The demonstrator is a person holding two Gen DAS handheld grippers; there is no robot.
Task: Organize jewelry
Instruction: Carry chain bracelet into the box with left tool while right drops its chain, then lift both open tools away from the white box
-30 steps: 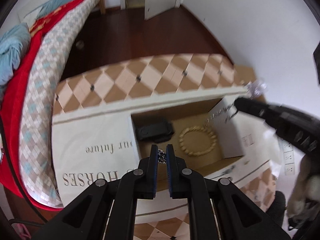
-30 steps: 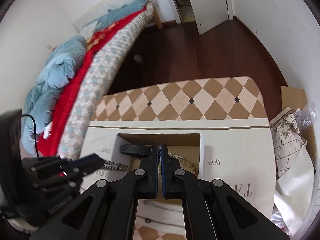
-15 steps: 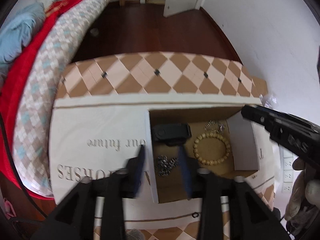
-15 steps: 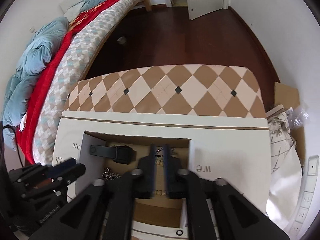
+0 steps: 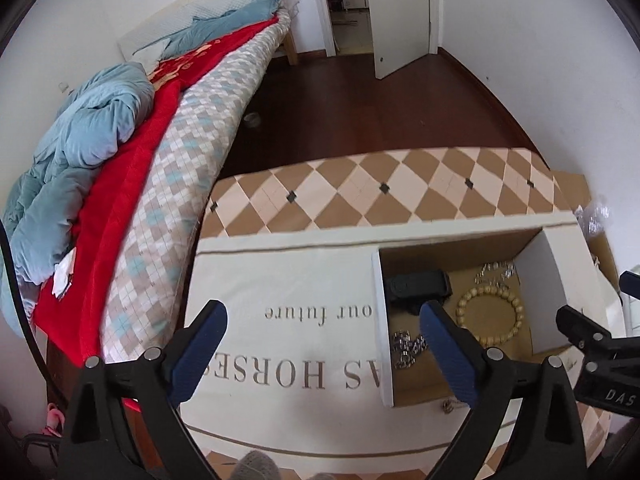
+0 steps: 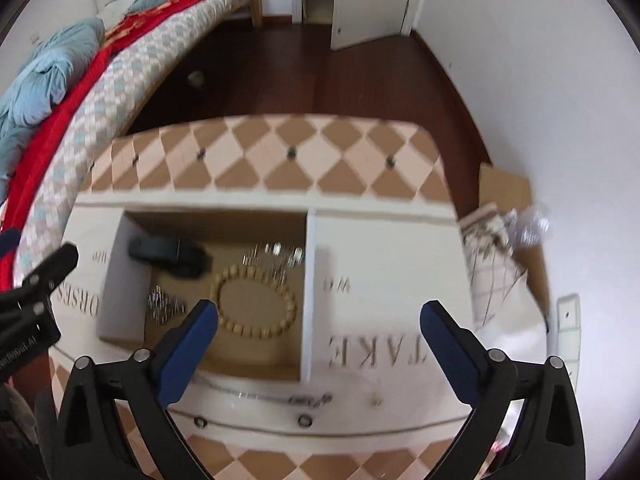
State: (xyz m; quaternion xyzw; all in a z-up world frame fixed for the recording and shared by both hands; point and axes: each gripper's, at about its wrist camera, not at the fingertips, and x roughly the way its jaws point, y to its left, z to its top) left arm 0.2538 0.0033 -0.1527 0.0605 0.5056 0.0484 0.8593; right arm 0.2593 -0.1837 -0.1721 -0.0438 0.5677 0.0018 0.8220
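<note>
Two grippers, both with blue-padded fingers spread wide and holding nothing: left gripper [image 5: 322, 336] above the printed cream flap of the box, right gripper [image 6: 318, 334] above the open compartment's near right edge. The open cardboard box with cream flaps [image 5: 288, 320] sits on a tabletop covered in a tan-and-cream diamond-check cloth [image 5: 360, 196]. Inside its brown compartment: a round bracelet of pale wooden beads [image 6: 256, 306] lying flat, just beyond the right gripper's left finger; a small heap of silver chain [image 5: 408, 348] at the near left wall, close to the left gripper's right finger; a black strap-like item [image 5: 420, 286] at the back left; another silvery chain cluster [image 5: 494, 272] at the back, blurred in the right wrist view. A thin silver chain [image 6: 276, 398] lies on the box's front flap.
</note>
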